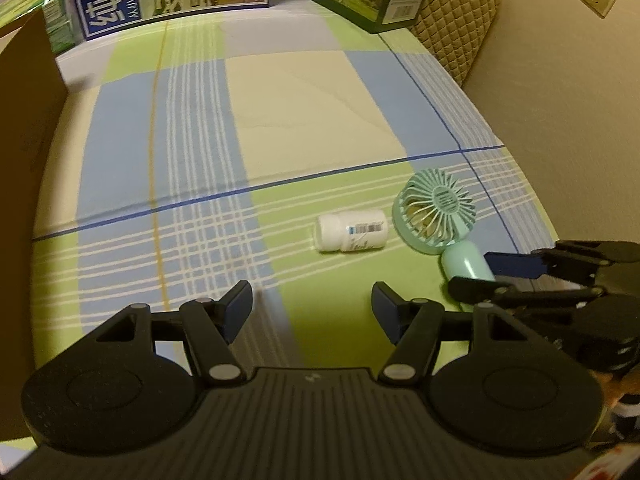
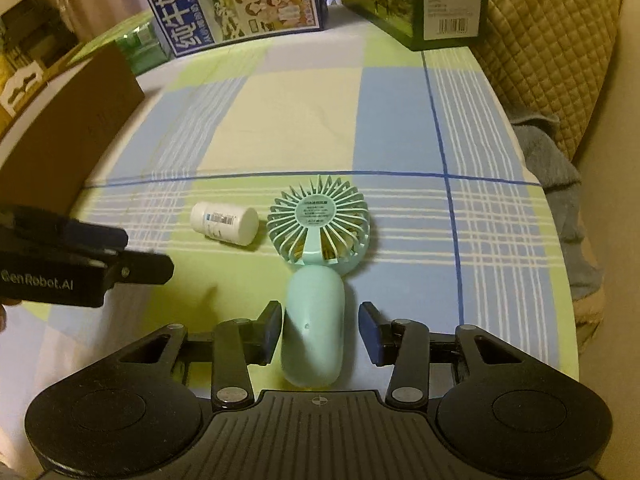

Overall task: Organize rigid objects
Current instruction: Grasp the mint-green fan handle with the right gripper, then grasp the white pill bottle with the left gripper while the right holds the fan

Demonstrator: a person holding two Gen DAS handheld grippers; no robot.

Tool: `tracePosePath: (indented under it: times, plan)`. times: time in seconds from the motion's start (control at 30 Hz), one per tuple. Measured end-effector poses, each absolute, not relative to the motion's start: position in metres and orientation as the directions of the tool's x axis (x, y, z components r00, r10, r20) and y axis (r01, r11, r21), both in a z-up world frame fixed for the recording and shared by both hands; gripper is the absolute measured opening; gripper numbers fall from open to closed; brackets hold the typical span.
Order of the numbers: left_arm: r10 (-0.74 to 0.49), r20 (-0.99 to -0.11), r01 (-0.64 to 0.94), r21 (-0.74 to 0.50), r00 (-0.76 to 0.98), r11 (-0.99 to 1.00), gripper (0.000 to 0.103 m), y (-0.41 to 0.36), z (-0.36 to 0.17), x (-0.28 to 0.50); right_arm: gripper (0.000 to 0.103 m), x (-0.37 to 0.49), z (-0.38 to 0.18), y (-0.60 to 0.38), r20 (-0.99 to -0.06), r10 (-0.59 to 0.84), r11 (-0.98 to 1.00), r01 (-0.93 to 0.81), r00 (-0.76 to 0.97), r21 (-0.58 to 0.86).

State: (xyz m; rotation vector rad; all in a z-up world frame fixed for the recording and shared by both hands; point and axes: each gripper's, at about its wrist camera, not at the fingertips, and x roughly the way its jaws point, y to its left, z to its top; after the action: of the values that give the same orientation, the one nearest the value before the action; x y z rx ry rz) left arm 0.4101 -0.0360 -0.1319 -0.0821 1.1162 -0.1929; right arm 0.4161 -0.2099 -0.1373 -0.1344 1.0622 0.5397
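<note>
A mint-green handheld fan (image 2: 318,248) lies flat on the plaid tablecloth, head away from me; it also shows in the left wrist view (image 1: 438,216). A white pill bottle (image 2: 224,224) lies on its side just left of the fan head, also seen in the left wrist view (image 1: 352,231). My right gripper (image 2: 320,334) is open with its fingers on either side of the fan's handle, a gap showing on the right. My left gripper (image 1: 312,312) is open and empty, hovering short of the bottle.
A brown cardboard box (image 2: 72,128) stands at the left. A blue milk carton box (image 2: 232,0) and a green box (image 2: 416,0) stand at the table's far edge. A quilted cushion (image 2: 548,52) is at the right. The plaid tablecloth (image 2: 300,120) covers the table.
</note>
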Motion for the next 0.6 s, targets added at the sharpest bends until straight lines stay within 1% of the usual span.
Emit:
tracePosePath:
  times: [0.03,0.23,0.43,0.6]
  plan:
    - [-0.198,-0.883,0.117,-0.164,0.425,0.98,0.062,-0.038,-0.132,0.412,0.03,0.417,-0.138,-0.21,-0.855,0.359,0.863,-0.482,0.373,0.152]
    - [-0.213,-0.874,0.128,-0.174,0.436,0.976,0.063,-0.049,-0.133,0.425,0.03,0.428,-0.14,-0.219,-0.836,0.31,0.903,-0.416,0.452,0.11]
    - [-0.229,-0.872,0.135,-0.188,0.432,0.973,0.063,-0.061,-0.138,0.438,0.03,0.443,-0.139,-0.226,-0.832,0.302,0.915,-0.385,0.464,0.118]
    - [-0.194,-0.885,0.128,-0.153,0.422,0.98,0.063,-0.068,-0.149,0.45,0.03,0.444,-0.14,-0.229,-0.834,0.309,0.92,-0.365,0.458,0.141]
